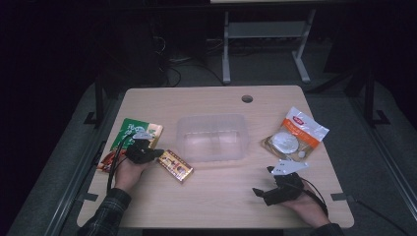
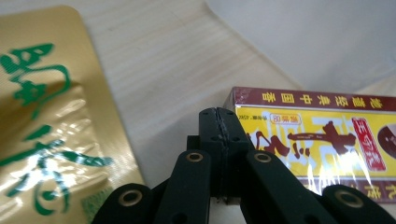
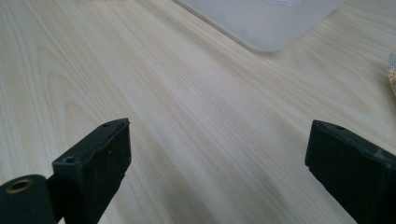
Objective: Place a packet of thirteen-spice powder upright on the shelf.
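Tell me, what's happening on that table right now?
Left gripper shut, empty, beside the yellow box. Right gripper open over bare table. Clear tub mid-table, looks empty. Nothing in the way.

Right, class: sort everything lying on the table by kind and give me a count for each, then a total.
Snack packets: 3 (green-and-gold packet, red packet, white-and-orange packet)
Yellow-and-maroon boxes: 1
Clear plastic containers: 1
Total: 5
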`<state>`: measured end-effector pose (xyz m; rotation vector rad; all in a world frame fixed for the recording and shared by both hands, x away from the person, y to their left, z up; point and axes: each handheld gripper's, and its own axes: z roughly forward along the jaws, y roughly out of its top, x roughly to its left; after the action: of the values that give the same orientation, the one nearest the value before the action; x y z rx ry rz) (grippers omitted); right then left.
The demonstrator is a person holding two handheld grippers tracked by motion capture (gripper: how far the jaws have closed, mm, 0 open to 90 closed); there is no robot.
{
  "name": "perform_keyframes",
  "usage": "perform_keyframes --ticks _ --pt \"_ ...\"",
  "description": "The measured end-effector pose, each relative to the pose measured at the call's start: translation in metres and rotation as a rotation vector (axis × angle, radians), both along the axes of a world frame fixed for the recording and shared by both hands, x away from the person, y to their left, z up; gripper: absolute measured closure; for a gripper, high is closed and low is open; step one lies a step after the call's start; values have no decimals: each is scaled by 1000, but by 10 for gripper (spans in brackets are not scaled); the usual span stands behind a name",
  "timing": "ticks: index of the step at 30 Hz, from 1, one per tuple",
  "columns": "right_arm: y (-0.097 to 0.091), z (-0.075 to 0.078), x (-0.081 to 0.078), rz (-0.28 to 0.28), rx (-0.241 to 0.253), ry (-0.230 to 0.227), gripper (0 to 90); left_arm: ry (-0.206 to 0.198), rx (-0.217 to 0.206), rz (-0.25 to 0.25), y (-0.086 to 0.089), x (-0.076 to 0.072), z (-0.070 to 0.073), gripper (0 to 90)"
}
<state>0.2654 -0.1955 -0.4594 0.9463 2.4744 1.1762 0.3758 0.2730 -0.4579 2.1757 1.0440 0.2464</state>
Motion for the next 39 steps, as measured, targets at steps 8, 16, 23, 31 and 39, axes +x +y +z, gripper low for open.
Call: perform_keyframes --ticks 8,16,23,31,39 --pt "1 0 1 6 -2 4 65 25 22 -55 -10 -11 1 897" --pt "2 1 2 17 -2 -4 65 47 14 -114 -20 -25 1 897" --pt "3 1 3 18 2 -7 65 68 13 -197 -36 -41 5 897" --pt "4 1 3 23 -2 -6 65 95 -4 -266 -55 -57 3 897" --pt "4 0 4 22 -6 -7 65 108 0 -330 -73 -72 4 897"
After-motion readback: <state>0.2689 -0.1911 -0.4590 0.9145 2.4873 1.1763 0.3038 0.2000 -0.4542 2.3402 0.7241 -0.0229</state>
